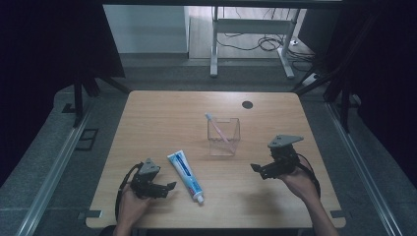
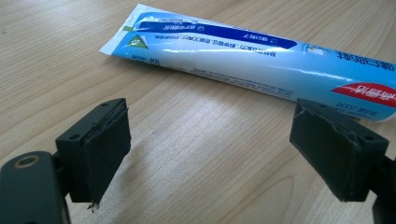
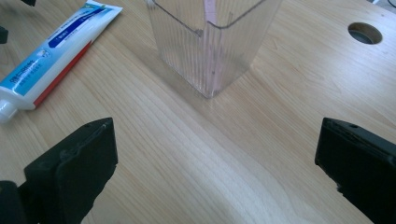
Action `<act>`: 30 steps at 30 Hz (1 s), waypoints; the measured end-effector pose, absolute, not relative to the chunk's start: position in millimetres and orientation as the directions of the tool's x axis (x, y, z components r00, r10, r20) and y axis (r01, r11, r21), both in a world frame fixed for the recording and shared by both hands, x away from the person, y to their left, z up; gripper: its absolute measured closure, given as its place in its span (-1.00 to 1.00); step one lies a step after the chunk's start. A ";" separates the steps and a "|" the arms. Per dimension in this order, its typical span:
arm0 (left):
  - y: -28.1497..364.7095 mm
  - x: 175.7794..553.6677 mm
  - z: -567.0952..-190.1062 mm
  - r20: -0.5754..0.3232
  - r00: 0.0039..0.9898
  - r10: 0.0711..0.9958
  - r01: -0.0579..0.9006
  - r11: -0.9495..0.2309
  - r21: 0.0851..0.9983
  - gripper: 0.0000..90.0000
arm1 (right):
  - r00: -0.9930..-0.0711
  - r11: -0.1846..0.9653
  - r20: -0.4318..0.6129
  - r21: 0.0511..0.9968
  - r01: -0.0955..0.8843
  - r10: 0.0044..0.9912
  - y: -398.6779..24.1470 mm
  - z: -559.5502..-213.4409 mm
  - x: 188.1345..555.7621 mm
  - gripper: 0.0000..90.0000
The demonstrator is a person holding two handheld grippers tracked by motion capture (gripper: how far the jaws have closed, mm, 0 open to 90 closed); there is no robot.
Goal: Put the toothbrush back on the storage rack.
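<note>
From the high view, the tube (image 1: 186, 176) lies flat on the table (image 1: 147, 123), just beside the left gripper (image 1: 167, 188); the right gripper (image 1: 256, 170) is well apart, near the clear cup (image 1: 223, 137) holding a toothbrush (image 1: 219, 129).

In the left gripper view, jaws are spread, nothing between them and the tube (image 2: 261, 60).

In the right gripper view, jaws are spread, facing the cup (image 3: 210, 42); a hole (image 3: 364, 32) lies beyond.

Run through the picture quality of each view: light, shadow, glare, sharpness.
High view: dim, black at the side edges, the table evenly lit, soft shadows under both hands. Left gripper view: bright sheen on the toothpaste tube, its print readable, near jaws slightly soft. Right gripper view: pale glare on the wood before the clear container, jaws blurred.
</note>
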State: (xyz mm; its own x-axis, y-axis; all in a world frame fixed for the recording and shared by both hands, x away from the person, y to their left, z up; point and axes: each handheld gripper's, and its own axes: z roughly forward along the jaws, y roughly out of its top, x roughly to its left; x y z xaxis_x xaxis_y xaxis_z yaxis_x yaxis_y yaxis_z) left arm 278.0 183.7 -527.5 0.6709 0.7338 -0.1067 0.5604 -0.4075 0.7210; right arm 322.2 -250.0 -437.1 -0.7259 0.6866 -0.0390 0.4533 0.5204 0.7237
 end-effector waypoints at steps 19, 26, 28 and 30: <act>177.9 277.5 -526.9 -0.095 0.685 0.722 0.558 -0.436 0.706 -0.72 | -0.680 0.473 -0.032 0.743 0.474 0.732 -278.1 -459.0 293.4 -1.00; 176.2 277.7 -527.1 -0.082 0.690 0.719 0.552 -0.451 0.702 -0.71 | -0.675 0.447 -0.014 0.759 0.474 0.738 -286.5 -472.7 286.6 -1.00; 175.9 277.4 -527.3 -0.081 0.689 0.720 0.554 -0.451 0.700 -0.71 | -0.669 0.438 -0.007 0.762 0.478 0.743 -288.8 -476.6 285.0 -1.00; 175.7 277.4 -527.6 -0.077 0.689 0.720 0.554 -0.455 0.697 -0.71 | -0.663 0.427 -0.003 0.766 0.480 0.749 -290.9 -480.9 283.7 -1.00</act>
